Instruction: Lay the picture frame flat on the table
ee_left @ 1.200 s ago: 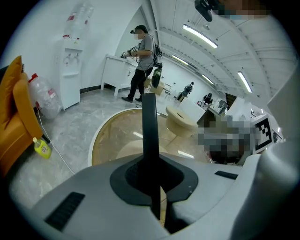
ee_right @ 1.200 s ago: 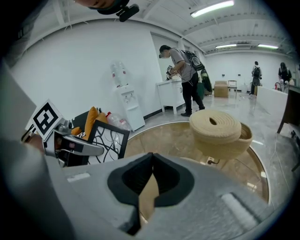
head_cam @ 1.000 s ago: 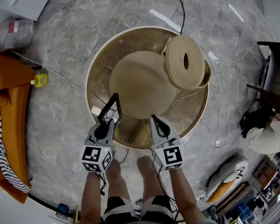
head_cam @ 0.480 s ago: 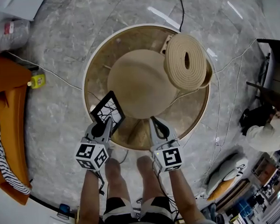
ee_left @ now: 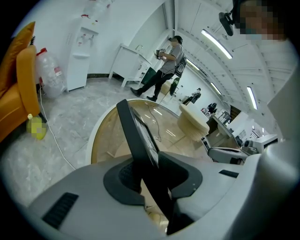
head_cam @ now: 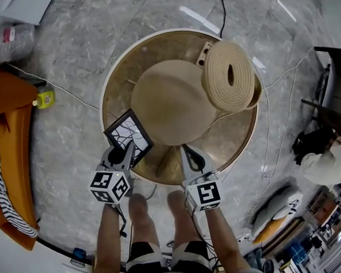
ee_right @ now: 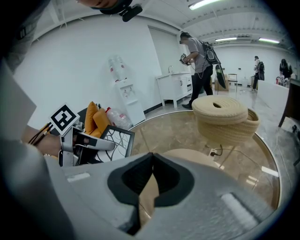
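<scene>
The black picture frame (head_cam: pixel 129 136) with a white branch-pattern print stands tilted over the front left rim of the round glass table (head_cam: pixel 106 79), its face turned up. My left gripper (head_cam: pixel 126 155) has the frame's near edge between its jaws. In the left gripper view the frame (ee_left: pixel 138 136) runs edge-on between the jaws of the left gripper (ee_left: pixel 152 176), which are opening, with a gap beside one pad. My right gripper (head_cam: pixel 189 152) hovers over the front rim, shut and empty. In the right gripper view the frame (ee_right: pixel 115 143) and the left gripper (ee_right: pixel 86 143) show beyond the closed right gripper (ee_right: pixel 151 171).
A coiled rope basket (head_cam: pixel 230 73) sits at the table's back right, a beige round base (head_cam: pixel 171 101) shows under the glass. An orange chair (head_cam: pixel 8 130) and a yellow object (head_cam: pixel 46 98) are on the floor at left. Cables cross the floor. A person (head_cam: pixel 323 165) crouches at right.
The frame has tipped from nearly edge-on to showing its face upward, and the left gripper has shifted left and toward me. The right gripper has stayed put.
</scene>
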Demonstrator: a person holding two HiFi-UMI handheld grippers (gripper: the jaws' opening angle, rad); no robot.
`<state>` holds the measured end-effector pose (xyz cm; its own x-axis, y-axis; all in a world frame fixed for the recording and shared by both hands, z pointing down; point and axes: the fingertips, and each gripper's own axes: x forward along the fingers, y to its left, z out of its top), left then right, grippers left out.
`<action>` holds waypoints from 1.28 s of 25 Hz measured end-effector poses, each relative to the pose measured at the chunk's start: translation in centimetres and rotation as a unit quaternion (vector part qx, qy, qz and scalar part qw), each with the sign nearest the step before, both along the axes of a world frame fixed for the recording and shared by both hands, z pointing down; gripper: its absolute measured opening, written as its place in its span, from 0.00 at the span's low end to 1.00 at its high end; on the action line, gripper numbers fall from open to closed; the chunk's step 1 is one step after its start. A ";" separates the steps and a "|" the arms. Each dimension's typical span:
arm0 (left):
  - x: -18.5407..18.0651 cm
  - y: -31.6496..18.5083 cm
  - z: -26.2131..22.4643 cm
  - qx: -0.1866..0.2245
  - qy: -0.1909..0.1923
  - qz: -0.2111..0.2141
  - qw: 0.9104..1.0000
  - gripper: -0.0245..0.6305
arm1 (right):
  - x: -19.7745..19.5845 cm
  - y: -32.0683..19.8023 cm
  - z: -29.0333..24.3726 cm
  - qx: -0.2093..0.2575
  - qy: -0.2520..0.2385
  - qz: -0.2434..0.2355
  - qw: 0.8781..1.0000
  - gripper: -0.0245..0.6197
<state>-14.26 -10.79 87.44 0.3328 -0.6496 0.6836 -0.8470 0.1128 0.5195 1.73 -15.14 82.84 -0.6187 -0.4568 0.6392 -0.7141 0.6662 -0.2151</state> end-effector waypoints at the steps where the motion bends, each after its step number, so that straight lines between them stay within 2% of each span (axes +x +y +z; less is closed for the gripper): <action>1: -0.1 0.0 0.2 -0.002 -0.002 -0.003 1.000 0.20 | 0.0 -0.1 0.1 -0.001 0.000 0.000 1.000 0.04; 10: -0.4 -0.1 1.9 -0.023 0.002 -0.006 1.000 0.26 | -0.5 -0.3 0.5 -0.005 -0.002 -0.002 1.000 0.04; 22: -1.2 0.3 3.4 -0.065 -0.028 -0.030 0.997 0.41 | -1.0 -0.2 0.5 -0.016 -0.007 -0.008 1.000 0.04; 32: -1.2 0.1 3.6 -0.089 -0.068 -0.032 0.993 0.48 | 0.0 -0.2 0.2 -0.014 -0.010 0.000 1.000 0.04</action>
<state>-15.44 -10.73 91.00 0.1907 -0.5309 0.8257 -0.8961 0.2492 0.3672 1.78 -15.34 83.07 -0.6309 -0.4387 0.6399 -0.7097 0.6595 -0.2476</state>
